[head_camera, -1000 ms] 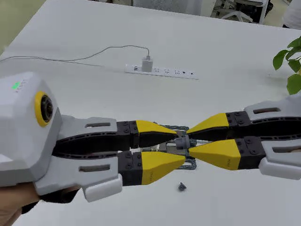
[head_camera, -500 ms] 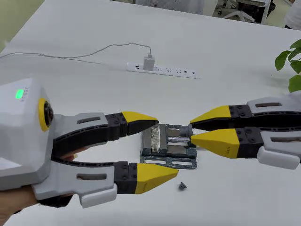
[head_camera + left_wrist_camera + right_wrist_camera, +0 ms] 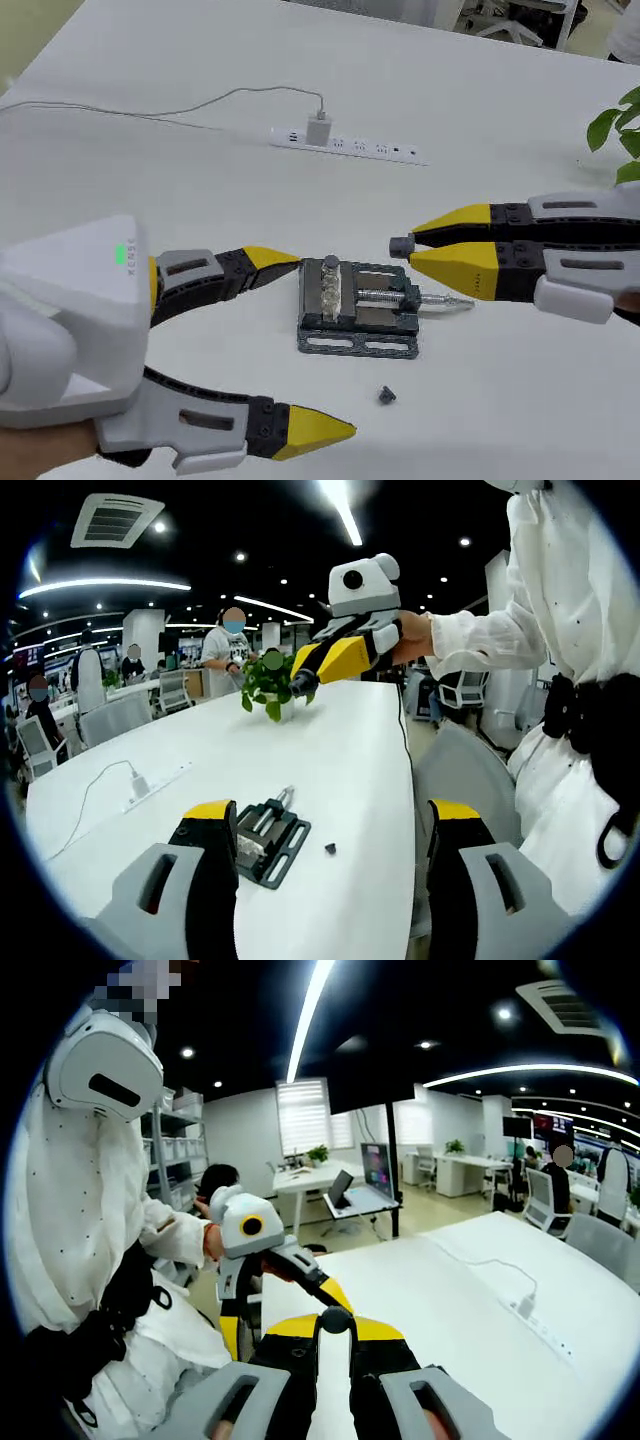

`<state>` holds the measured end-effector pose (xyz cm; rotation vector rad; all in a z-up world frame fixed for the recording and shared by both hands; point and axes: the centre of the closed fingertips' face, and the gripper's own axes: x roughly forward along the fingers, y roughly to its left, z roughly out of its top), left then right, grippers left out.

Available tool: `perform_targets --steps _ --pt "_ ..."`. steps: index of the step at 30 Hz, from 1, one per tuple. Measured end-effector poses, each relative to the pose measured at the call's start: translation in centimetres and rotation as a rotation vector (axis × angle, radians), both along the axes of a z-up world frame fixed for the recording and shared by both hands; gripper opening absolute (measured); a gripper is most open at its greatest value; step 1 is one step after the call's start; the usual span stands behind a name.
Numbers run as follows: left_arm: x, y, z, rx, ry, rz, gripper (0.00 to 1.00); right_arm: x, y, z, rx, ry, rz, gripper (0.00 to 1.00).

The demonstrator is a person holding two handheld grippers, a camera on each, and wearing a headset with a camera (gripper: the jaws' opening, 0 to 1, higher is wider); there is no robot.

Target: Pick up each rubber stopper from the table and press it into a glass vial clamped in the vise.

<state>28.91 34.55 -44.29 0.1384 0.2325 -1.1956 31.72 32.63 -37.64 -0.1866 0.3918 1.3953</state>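
The white desk point(image 3: 200, 100) carries everything. The left gripper point(image 3: 325, 345) is spread wide and holds nothing, its fingers point(image 3: 270, 258) flanking the left end of the vise point(image 3: 360, 345). The right gripper point(image 3: 413, 247) is closed on a dark stopper point(image 3: 401, 245), hovering just right of the vise and above its screw point(image 3: 445, 298). A power strip point(image 3: 345, 148) lies well behind.

The clamped vials point(image 3: 328, 295) sit to the left of and below the held stopper, their row running away from the person. The far one looks capped already. The right gripper is therefore the nearer one, and nothing blocks its way. A loose stopper point(image 3: 386, 396) lies on the desk in front of the vise, near the left gripper's lower finger.
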Motion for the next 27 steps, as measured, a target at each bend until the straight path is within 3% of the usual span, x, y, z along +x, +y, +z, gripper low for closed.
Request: perform_targets --steps 8,17,21,27 --pt "0.3 0.1 -2.2 0.046 -0.006 -0.010 0.87 2.4 0.2 -2.6 -0.105 0.030 -0.025 0.05" --pt "1.3 0.9 -4.4 0.077 0.015 0.010 0.94 5.7 0.3 -7.2 -0.300 0.048 -0.025 0.05" --pt "1.4 1.2 -5.0 0.083 0.023 0.017 0.96 7.7 0.3 -9.3 -0.363 0.060 -0.019 0.05" --pt "1.8 1.6 -5.5 0.051 0.048 0.046 0.98 9.7 -0.1 -12.7 -0.529 0.031 0.024 0.05"
